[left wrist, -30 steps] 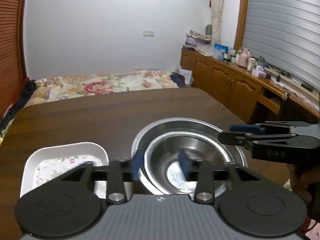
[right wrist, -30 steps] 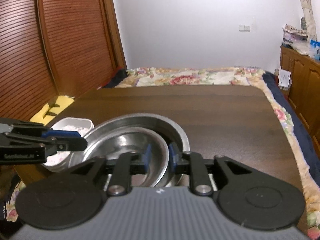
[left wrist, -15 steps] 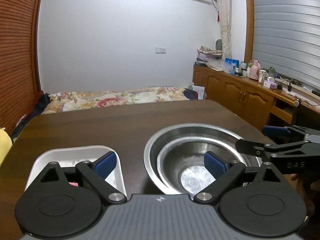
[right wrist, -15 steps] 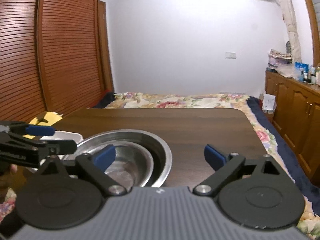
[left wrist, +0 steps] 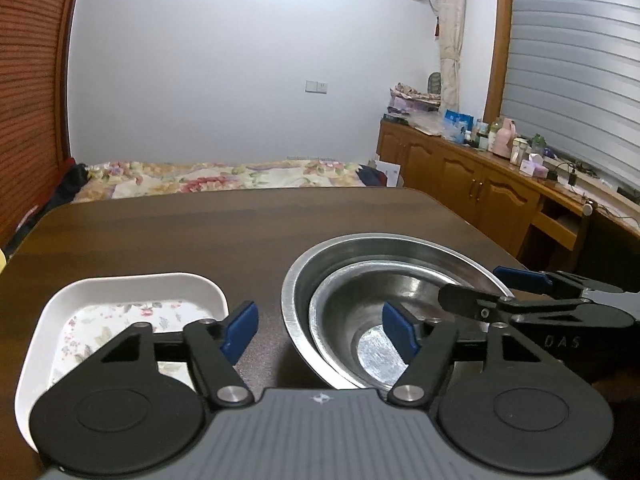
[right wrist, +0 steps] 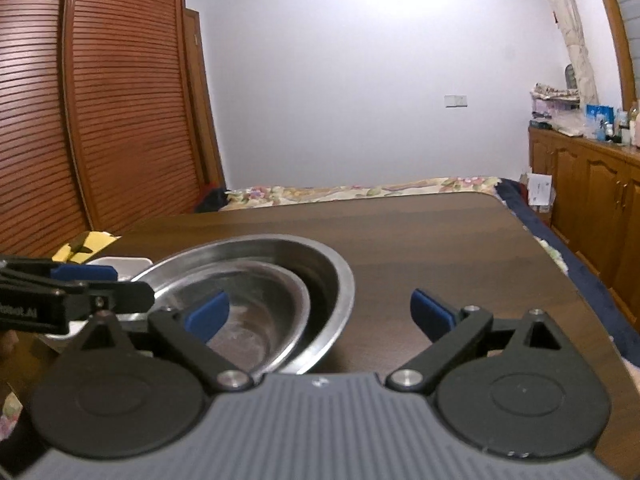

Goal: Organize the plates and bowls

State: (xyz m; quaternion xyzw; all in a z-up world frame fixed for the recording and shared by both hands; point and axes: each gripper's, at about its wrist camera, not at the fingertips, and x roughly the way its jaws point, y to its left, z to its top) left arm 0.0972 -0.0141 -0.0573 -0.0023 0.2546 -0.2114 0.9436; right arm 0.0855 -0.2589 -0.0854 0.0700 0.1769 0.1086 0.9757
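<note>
Both my grippers hang spread and empty: left gripper (left wrist: 320, 330), right gripper (right wrist: 320, 314). Small steel bowl (left wrist: 372, 300) sits nested in the big bowl (left wrist: 304, 276), near edge of table (left wrist: 200, 236). White dish (left wrist: 132, 284) just left, apart, probably next to sort.

Before me is a dark wooden worktop (left wrist: 224, 232), behind it a bed with flowered cover (left wrist: 224, 178) and a pale wall (left wrist: 240, 60). At my left stand louvered wooden doors (right wrist: 100, 120), at my right wooden cabinets (left wrist: 472, 188) under grey blinds (left wrist: 572, 60).
</note>
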